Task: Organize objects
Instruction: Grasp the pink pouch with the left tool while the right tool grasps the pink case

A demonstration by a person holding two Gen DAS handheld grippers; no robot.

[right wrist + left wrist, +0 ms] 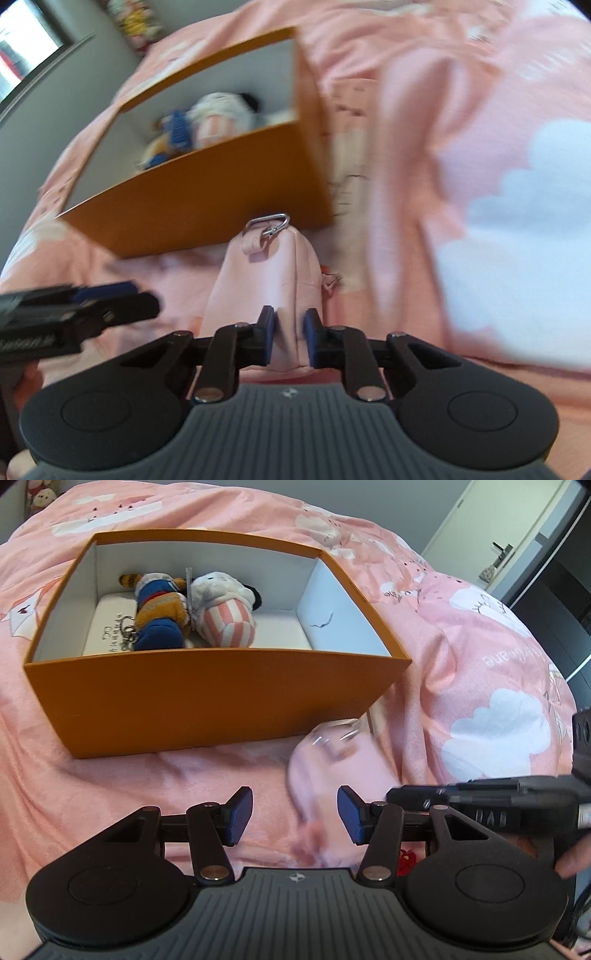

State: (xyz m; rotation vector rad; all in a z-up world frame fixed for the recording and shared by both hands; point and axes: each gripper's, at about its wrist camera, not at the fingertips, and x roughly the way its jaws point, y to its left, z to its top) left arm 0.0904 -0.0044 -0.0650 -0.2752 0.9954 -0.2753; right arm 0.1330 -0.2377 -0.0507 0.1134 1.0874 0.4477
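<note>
Right tool (289,338) clenched on pink pouch (266,280); left tool (295,814) released, beside pouch.

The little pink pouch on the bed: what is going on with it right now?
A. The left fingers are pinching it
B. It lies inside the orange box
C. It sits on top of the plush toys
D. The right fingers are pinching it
D: in the right wrist view the right gripper has its blue fingers pressed on the pink pouch, which sits on the blanket in front of the orange box.
</note>
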